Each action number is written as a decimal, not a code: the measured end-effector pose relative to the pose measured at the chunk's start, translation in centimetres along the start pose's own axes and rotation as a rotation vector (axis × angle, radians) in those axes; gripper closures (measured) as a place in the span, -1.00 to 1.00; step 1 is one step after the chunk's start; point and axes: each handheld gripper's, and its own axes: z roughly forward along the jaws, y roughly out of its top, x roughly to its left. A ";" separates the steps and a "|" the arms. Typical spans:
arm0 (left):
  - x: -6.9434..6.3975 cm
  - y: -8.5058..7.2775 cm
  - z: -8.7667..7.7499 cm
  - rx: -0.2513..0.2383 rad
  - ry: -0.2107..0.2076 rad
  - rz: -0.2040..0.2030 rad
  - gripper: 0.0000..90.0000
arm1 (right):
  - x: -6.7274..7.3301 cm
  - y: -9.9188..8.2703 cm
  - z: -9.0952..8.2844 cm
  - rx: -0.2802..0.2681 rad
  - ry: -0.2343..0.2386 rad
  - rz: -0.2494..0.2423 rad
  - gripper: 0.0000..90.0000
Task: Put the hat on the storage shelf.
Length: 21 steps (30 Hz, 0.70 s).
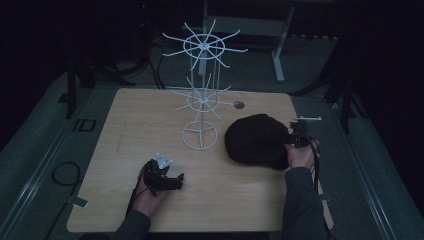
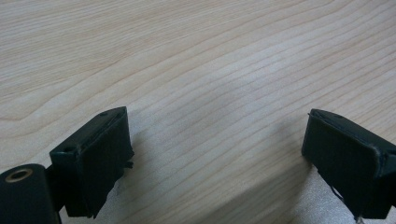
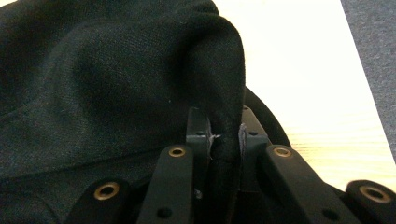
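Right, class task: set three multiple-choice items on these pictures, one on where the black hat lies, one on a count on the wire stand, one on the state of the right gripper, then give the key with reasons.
1. Where does the black hat lie on the table?
A. left of the stand
B. right of the stand
C. hung on the stand

2. How many spoked wheels does the white wire stand carry above its base ring?
A. one
B. two
C. four

3. The right gripper is:
A. open over bare wood
B. shut on nothing
C. shut on the hat

Key: 1 B, the high view shows it right of the base; 2 B, an upper and a lower wheel; 3 C, fabric is pinched between its jaws.
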 end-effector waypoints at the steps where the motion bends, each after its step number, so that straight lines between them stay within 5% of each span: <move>1: 0.0 0.0 0.0 0.000 0.000 0.000 -0.81 | -0.1 0.1 0.0 0.000 0.001 -0.001 0.77; 21: 0.0 0.0 0.0 0.000 -0.001 0.001 -0.81 | 0.0 4.9 -3.3 -0.053 -0.004 -0.049 0.76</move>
